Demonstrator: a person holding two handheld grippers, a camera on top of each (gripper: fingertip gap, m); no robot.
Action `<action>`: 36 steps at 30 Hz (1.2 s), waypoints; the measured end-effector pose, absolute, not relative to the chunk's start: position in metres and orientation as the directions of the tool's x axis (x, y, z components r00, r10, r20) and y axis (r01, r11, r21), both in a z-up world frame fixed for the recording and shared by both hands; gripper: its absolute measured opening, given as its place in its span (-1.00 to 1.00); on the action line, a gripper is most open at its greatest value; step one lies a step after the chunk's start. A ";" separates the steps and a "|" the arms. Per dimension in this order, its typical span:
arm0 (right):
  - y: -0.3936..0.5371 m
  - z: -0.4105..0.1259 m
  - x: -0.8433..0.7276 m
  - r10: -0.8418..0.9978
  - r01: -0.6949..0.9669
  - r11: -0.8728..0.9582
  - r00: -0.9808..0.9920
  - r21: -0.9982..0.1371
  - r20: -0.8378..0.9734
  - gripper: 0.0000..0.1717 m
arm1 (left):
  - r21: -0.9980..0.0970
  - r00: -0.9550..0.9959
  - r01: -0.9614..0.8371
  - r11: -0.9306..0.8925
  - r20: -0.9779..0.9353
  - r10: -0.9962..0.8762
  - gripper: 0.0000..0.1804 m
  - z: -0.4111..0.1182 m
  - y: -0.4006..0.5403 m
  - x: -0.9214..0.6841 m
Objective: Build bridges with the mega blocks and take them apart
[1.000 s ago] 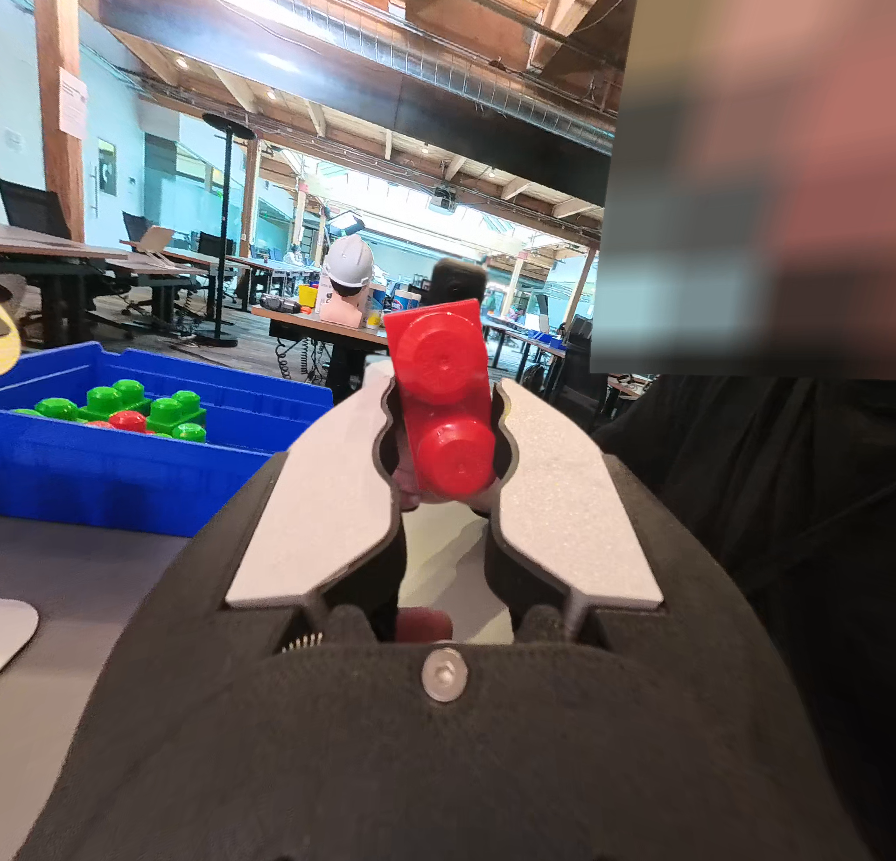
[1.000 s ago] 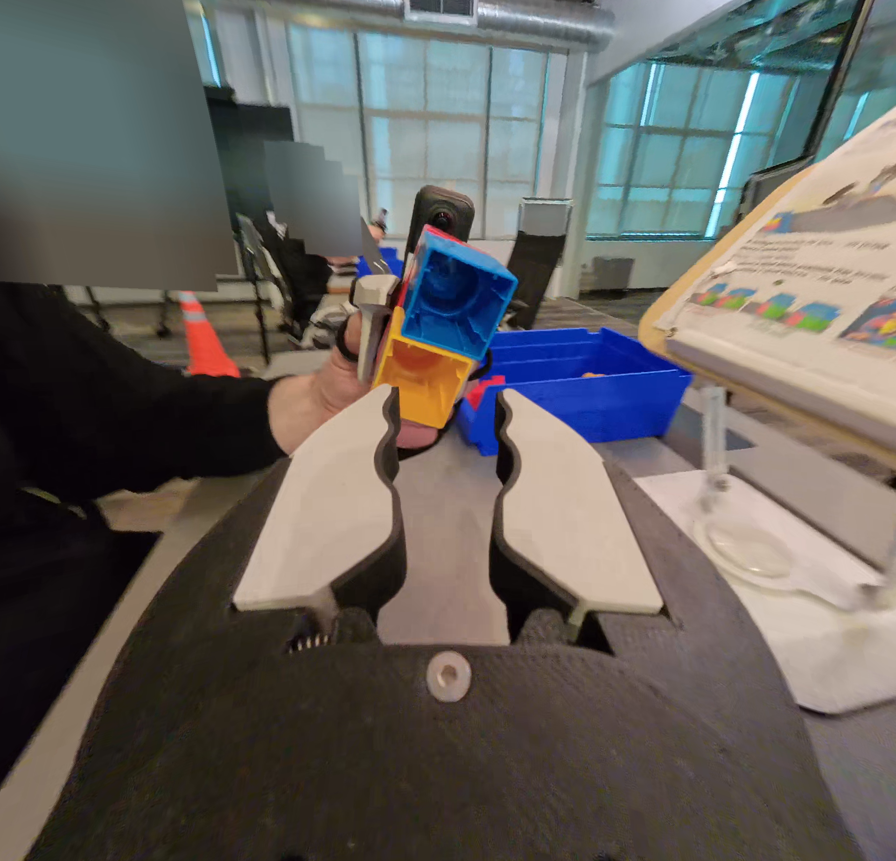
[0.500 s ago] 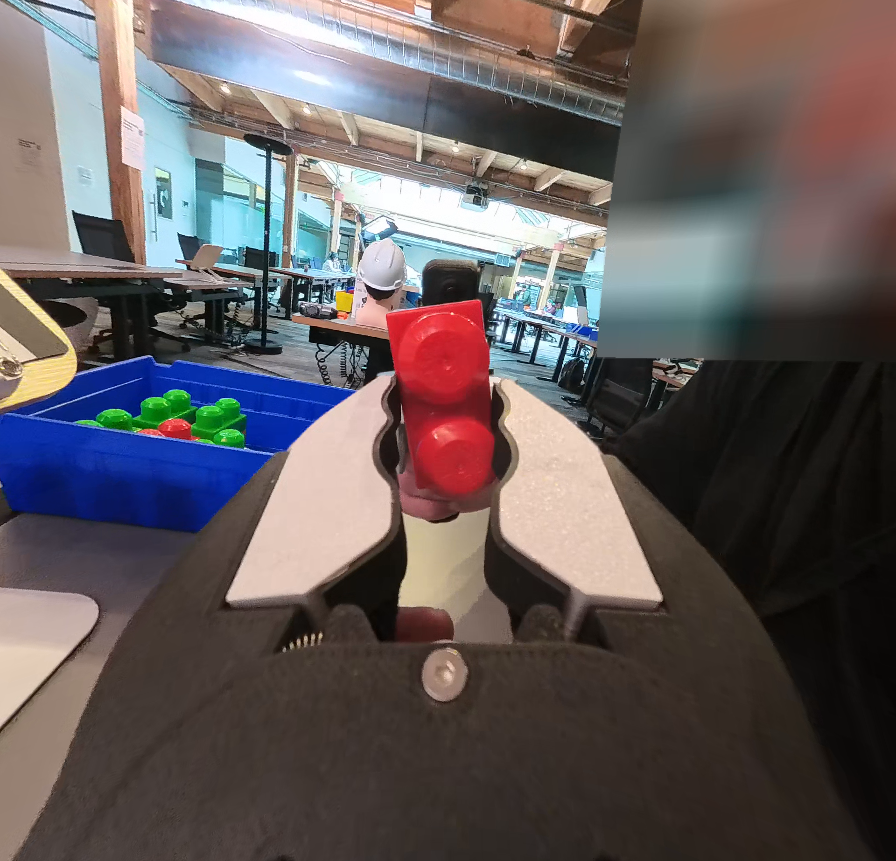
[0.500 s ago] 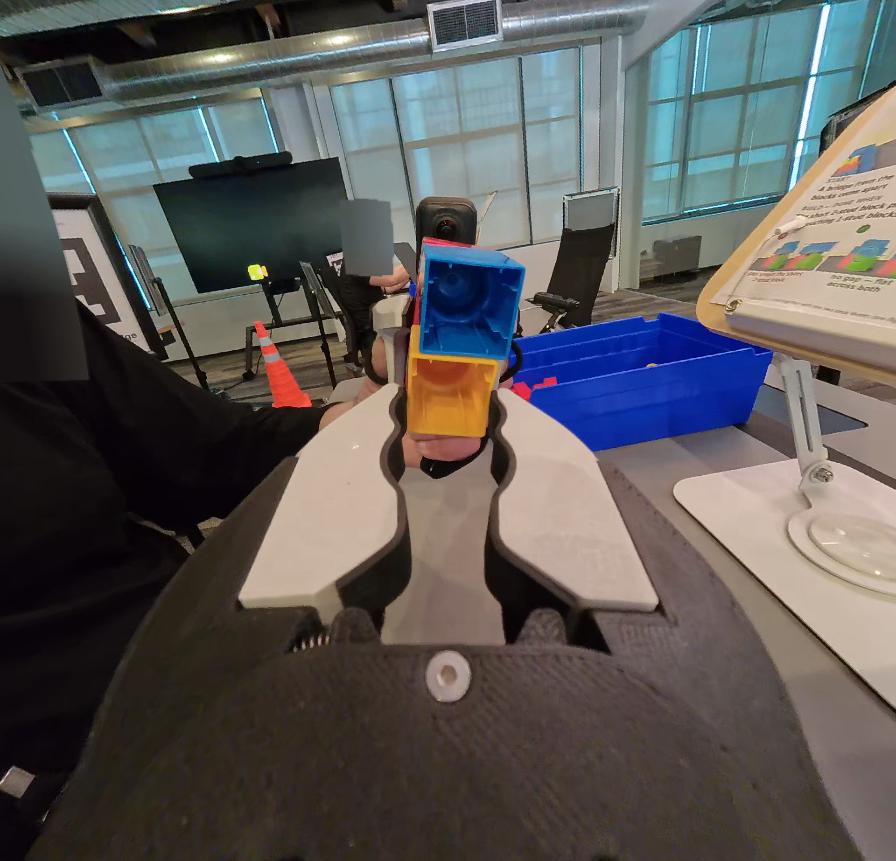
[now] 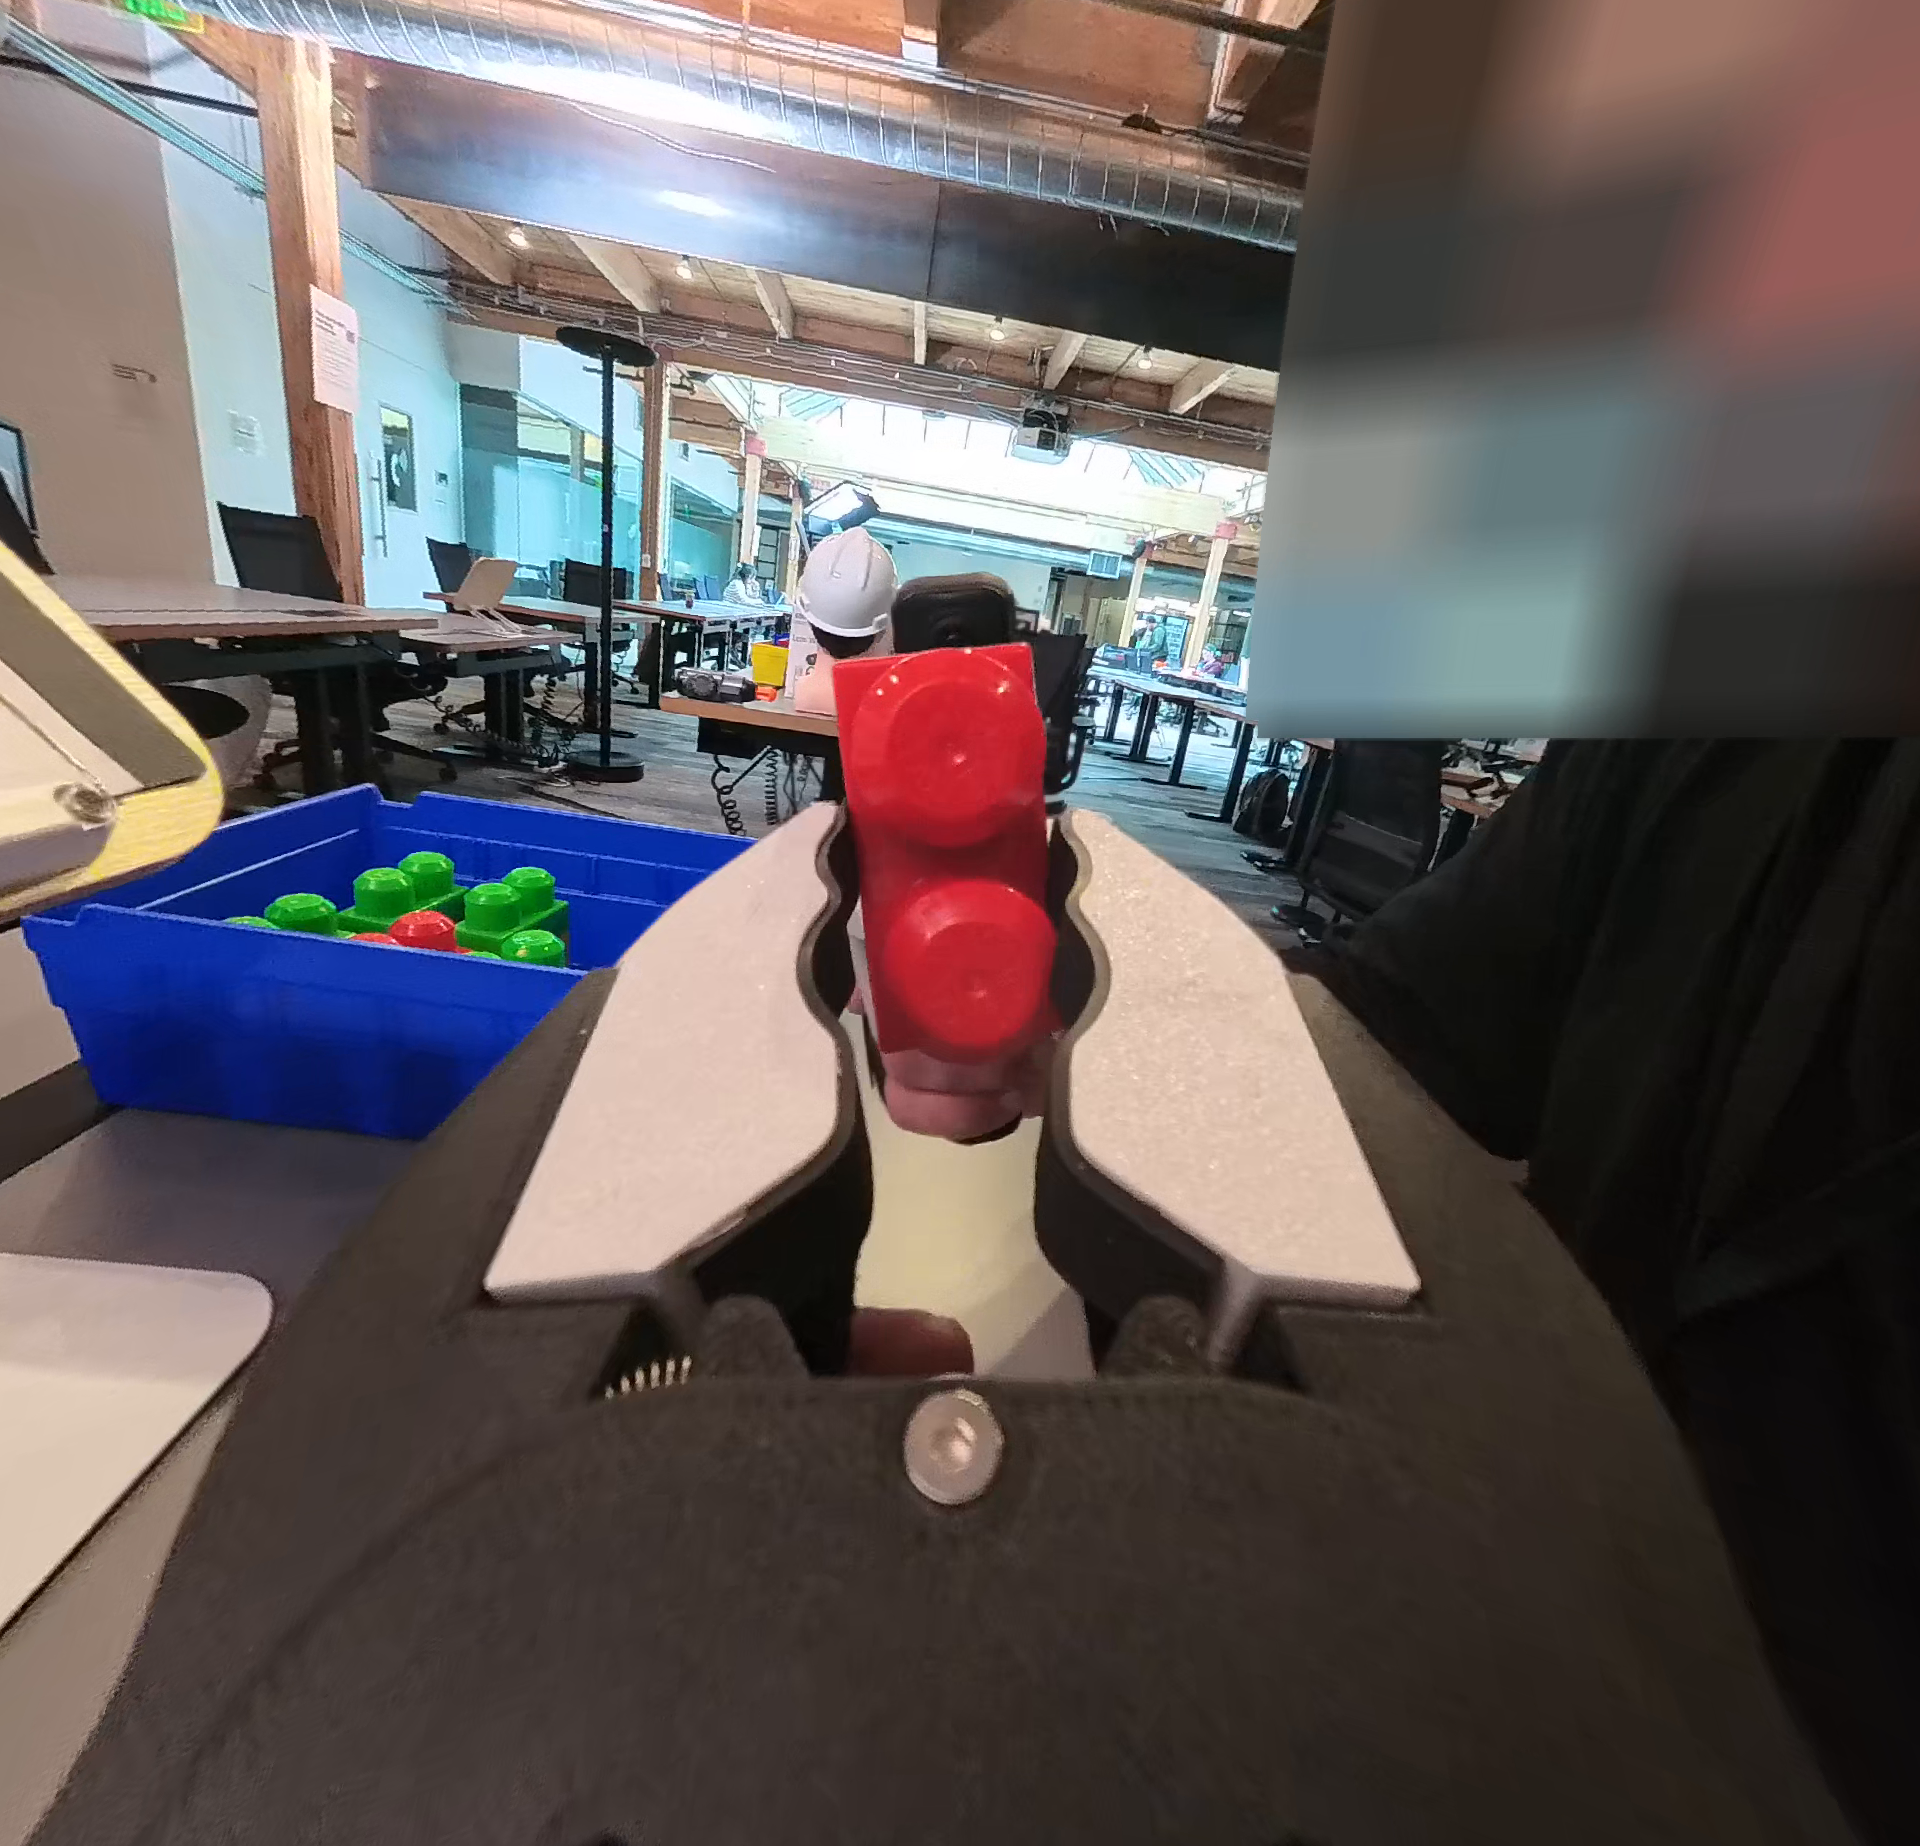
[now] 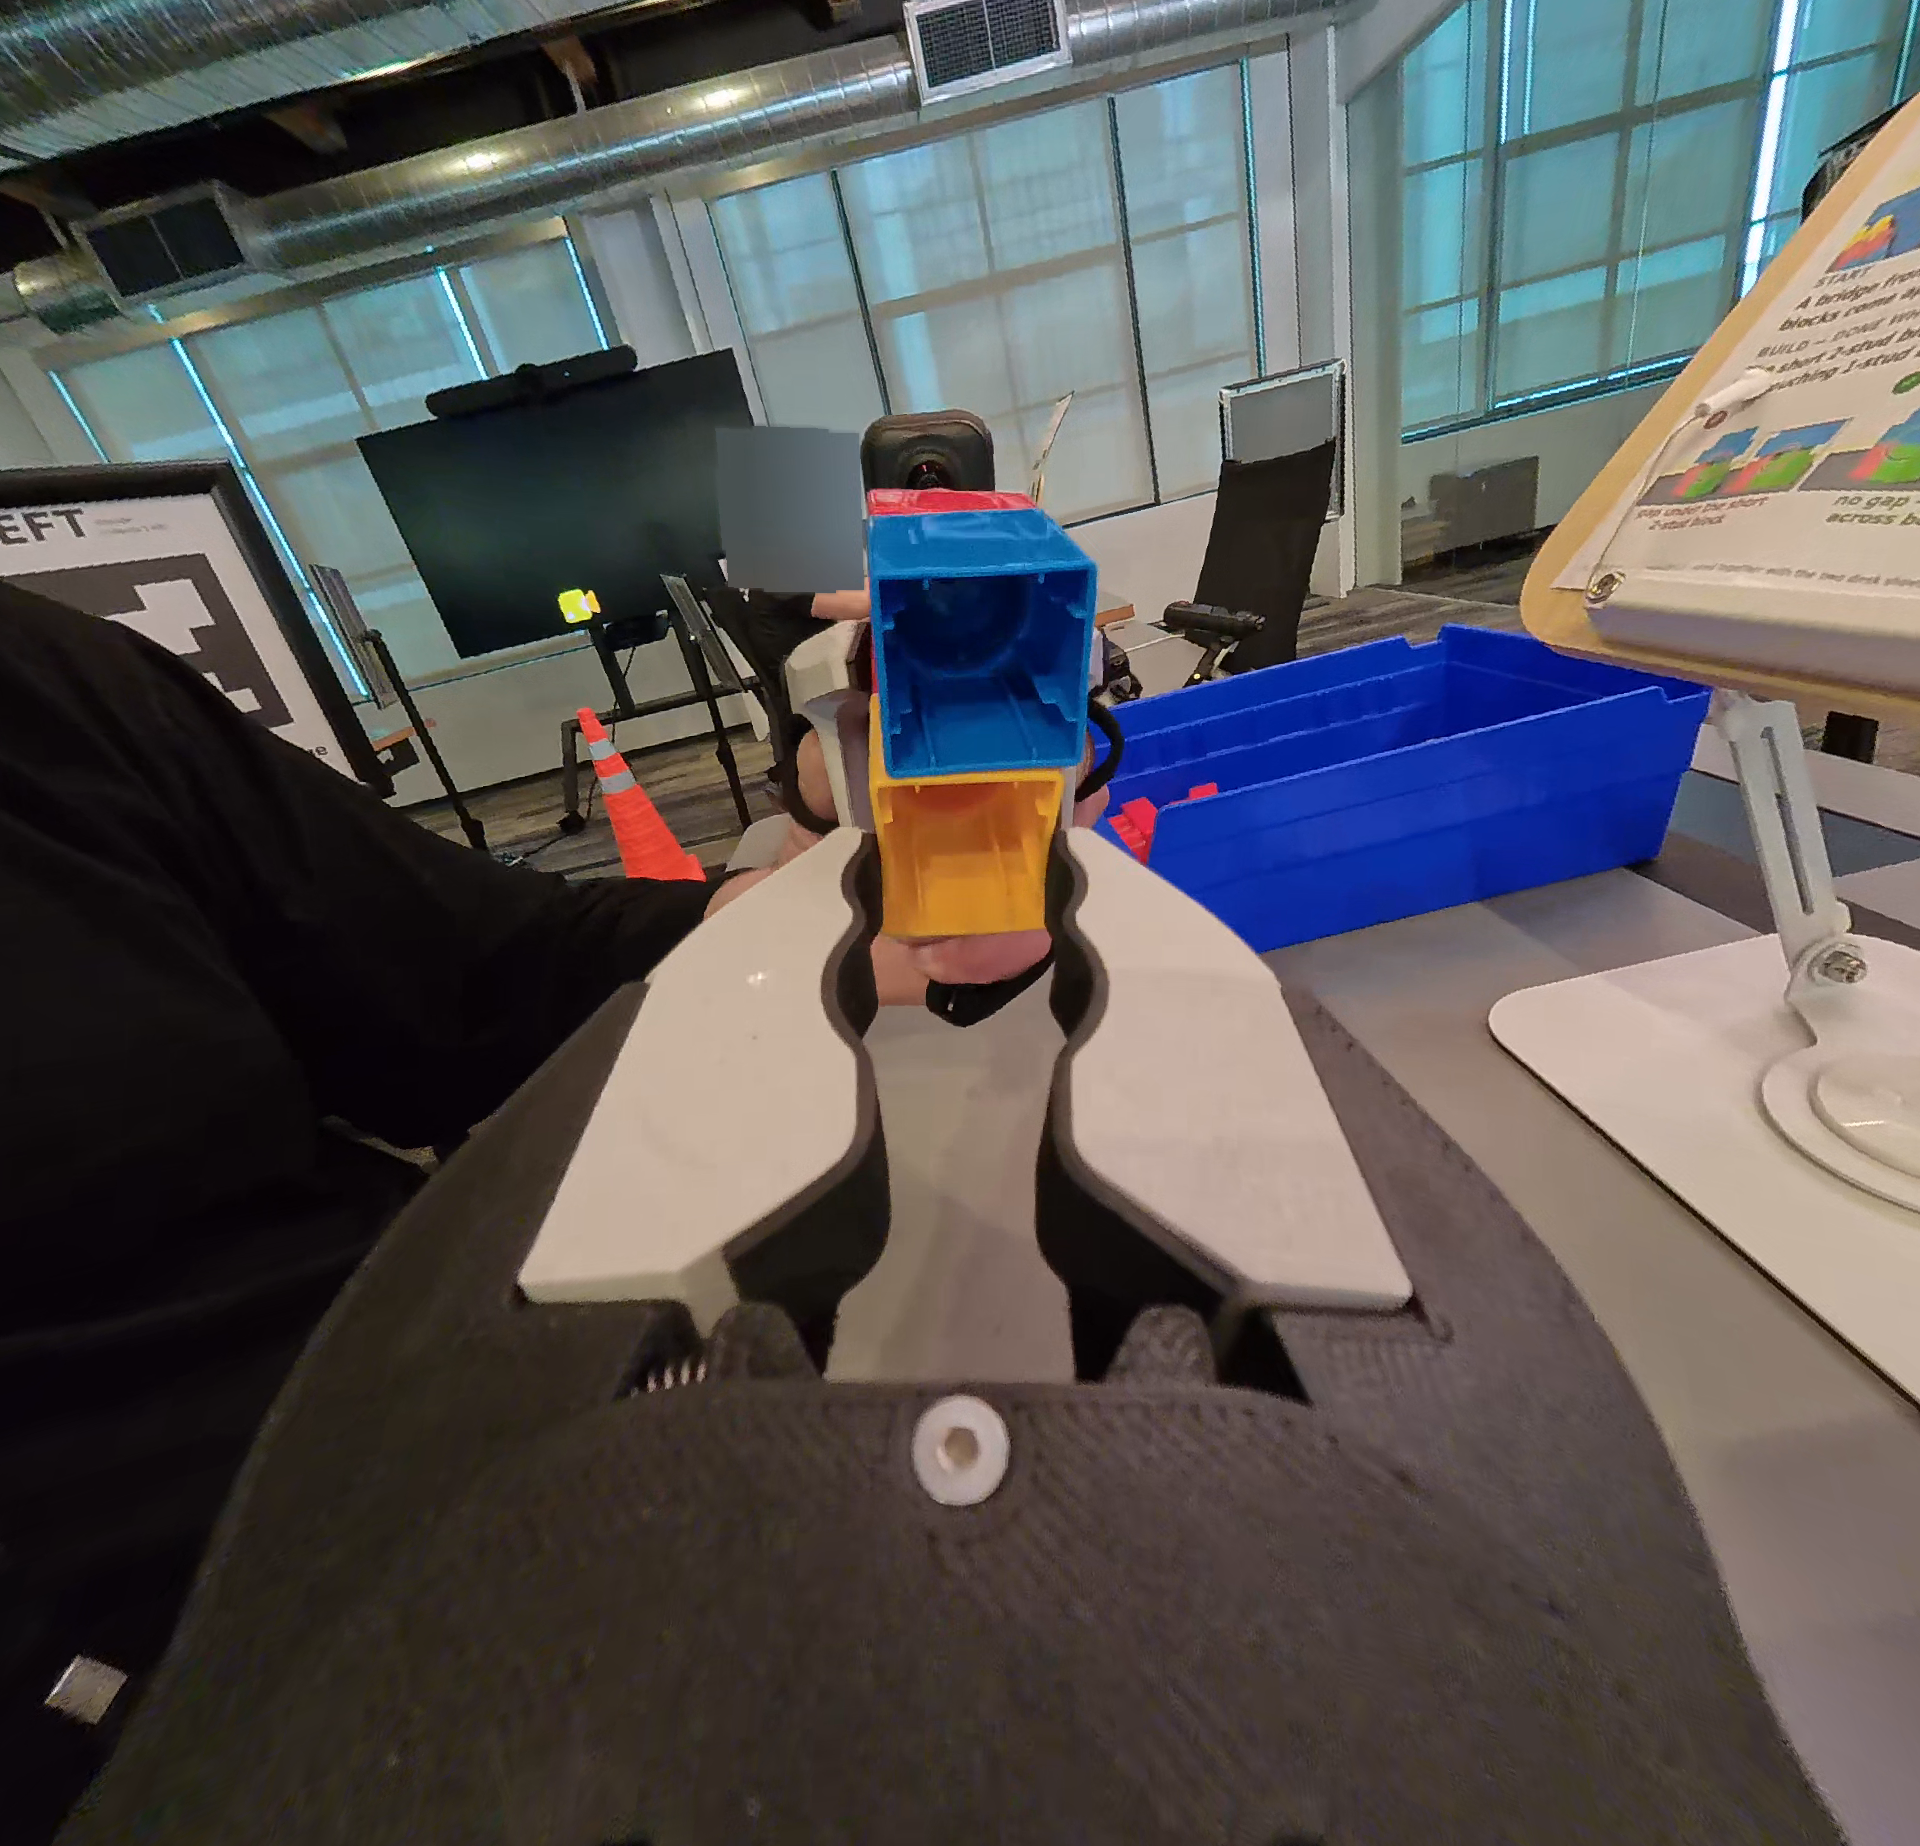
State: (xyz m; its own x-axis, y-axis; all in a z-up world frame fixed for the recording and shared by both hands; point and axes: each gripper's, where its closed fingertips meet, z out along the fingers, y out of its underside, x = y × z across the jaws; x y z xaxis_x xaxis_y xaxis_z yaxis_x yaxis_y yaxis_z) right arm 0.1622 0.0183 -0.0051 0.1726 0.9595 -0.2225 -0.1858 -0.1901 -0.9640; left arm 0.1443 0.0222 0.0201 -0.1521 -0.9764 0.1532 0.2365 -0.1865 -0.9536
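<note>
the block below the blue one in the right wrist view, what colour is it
Yellow-orange block, directly under the blue block; the right wrist view shows it best.

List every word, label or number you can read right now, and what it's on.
I won't quote writing; these things bear it.
Illustrated instruction card on the tan wooden board, right: printed lines.
Black-and-white marker poster, left: large letters.
White paper notice on the wooden post: too small.
Green ceiling sign: blurred.
Red two-stud block, yellow block: none.
</note>
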 end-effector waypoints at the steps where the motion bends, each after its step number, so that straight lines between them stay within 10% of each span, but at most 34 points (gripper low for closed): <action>1: 0.019 -0.005 0.162 0.959 -0.187 -0.187 0.176 -0.964 -0.220 -0.63 | -0.952 -0.152 0.235 -0.198 0.165 -0.975 -0.61 0.019 0.024 0.144; 36: 0.022 -0.001 0.172 0.954 -0.253 -0.234 0.125 -0.939 -0.271 -0.62 | -0.979 -0.166 0.101 -0.176 0.158 -0.973 -0.60 -0.006 0.018 0.161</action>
